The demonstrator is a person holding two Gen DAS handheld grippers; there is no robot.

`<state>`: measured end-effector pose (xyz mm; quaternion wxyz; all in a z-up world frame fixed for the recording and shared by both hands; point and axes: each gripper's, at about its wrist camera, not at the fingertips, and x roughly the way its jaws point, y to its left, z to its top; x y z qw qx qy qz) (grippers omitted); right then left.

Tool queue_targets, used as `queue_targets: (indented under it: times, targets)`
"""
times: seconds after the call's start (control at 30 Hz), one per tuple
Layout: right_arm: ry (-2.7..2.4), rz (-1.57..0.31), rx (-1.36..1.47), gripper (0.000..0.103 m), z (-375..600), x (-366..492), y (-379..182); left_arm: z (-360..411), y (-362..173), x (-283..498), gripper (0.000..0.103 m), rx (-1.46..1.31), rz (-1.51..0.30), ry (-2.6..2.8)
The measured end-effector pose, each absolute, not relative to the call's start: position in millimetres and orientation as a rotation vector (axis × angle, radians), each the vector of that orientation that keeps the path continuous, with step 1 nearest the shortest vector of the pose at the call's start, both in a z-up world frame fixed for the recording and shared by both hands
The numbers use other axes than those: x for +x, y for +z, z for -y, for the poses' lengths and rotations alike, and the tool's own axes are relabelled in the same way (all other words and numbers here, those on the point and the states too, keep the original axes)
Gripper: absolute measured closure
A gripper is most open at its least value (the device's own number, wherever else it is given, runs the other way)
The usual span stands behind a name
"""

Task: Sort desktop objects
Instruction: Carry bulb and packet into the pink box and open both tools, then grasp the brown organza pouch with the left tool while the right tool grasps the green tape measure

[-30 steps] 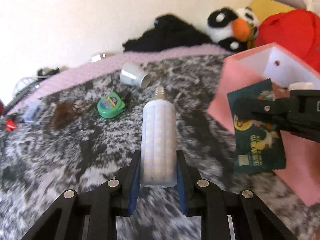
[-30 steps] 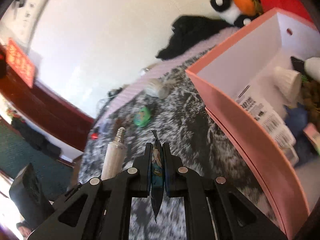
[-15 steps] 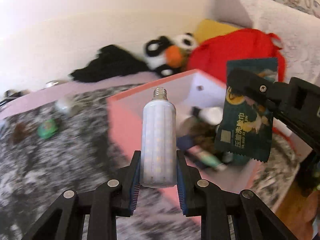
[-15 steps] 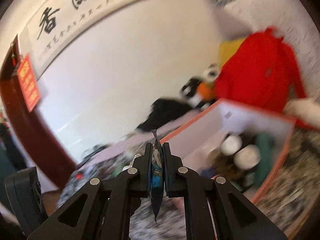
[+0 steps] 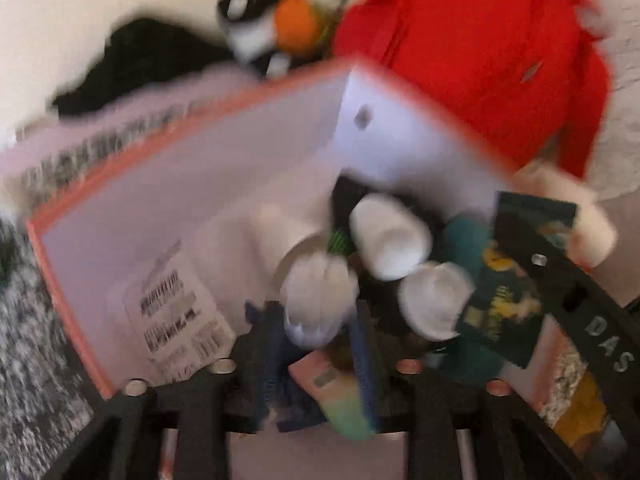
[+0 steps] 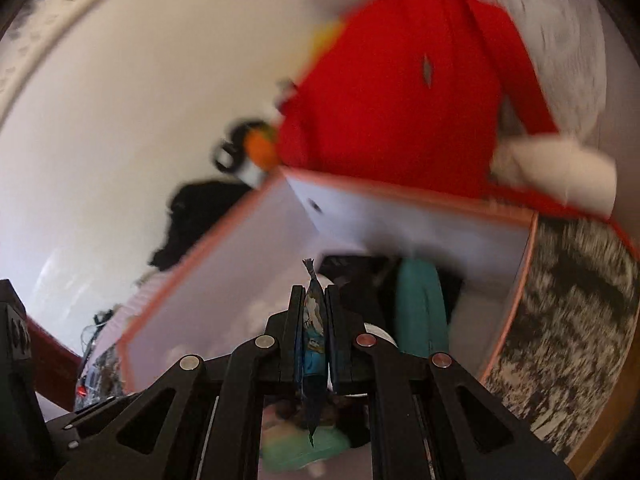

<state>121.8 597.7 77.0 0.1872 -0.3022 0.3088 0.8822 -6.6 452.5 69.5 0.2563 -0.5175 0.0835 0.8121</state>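
Over the pink box, the left gripper is opening, the white bulb dropping loose between its jaws. The right gripper pinches a green packet; dropping that looks next.

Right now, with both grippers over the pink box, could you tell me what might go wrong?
1. The left gripper is opening, and the white bulb between its fingers may strike the other white bulbs piled below.
2. The right gripper is shut on the green sachet near the pink box's right wall; a careless release could miss.
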Motion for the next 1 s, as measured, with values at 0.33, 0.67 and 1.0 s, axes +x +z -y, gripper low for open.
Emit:
queue_targets:
  times: [0.33, 0.67, 1.0]
  targets:
    - [2.47, -0.768, -0.844, 0.01, -605, 105, 90, -412, 81, -25, 0.018, -1.417, -0.101, 2.37]
    - [2.596, -0.675, -0.467, 0.01, -554, 149, 159, -319, 149, 46, 0.013, -1.006, -0.118, 2.695]
    - [2.852, -0.436, -0.422, 0.007, -417, 148, 177, -180, 170, 99, 0.011, -0.82, -0.128, 3.05]
